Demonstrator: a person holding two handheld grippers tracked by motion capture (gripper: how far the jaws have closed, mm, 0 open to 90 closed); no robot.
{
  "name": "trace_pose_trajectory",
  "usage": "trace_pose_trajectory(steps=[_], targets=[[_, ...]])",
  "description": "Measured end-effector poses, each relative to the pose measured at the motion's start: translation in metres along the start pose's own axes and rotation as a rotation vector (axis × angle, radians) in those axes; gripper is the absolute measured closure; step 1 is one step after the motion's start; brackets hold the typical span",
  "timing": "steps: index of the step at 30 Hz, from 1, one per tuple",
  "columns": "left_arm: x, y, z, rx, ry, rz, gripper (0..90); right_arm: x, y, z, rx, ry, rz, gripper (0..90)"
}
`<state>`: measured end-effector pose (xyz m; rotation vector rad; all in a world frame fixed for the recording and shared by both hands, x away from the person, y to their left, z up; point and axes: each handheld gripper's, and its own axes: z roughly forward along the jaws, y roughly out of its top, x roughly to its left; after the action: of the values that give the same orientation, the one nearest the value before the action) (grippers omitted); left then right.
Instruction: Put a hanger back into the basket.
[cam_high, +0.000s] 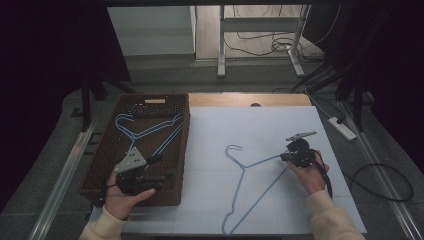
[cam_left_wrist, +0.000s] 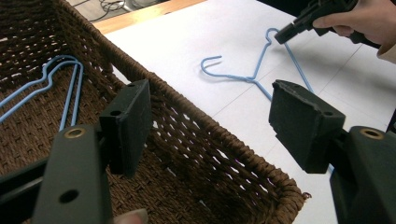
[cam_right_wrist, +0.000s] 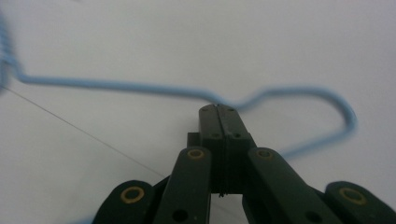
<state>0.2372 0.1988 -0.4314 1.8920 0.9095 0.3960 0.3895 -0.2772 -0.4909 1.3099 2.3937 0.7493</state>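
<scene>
Blue wire is pinched at the shoulder bend by the right tool (cam_right_wrist: 219, 111), its jaws pressed together on the hanger (cam_high: 250, 187), which lies on the white sheet near the worktop's near-right part. The left tool (cam_high: 142, 176) hangs spread and empty over the wicker basket (cam_high: 183, 145) at the left edge. To move the wire well, the grip should stay tight and the lift level, so the hook clears the rim. The right gripper view shows the pinch itself; the high view shows two hangers (cam_high: 150, 132) already in the basket.
</scene>
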Motion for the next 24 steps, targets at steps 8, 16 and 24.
trace_pose_trajectory(steps=[8, 16, 24], targets=[[0.001, -0.001, 0.000, 0.000, -0.002, -0.002, 31.1, 0.031, 0.020, 0.012, -0.076, 0.165, -0.078, 63.5], [0.001, -0.001, 0.001, 0.002, -0.004, -0.002, 31.1, 0.076, 0.051, 0.036, -0.048, 0.260, -0.207, 48.9], [0.002, -0.002, 0.001, 0.002, -0.005, -0.003, 31.1, 0.098, 0.066, 0.054, -0.010, 0.267, -0.255, 48.0]])
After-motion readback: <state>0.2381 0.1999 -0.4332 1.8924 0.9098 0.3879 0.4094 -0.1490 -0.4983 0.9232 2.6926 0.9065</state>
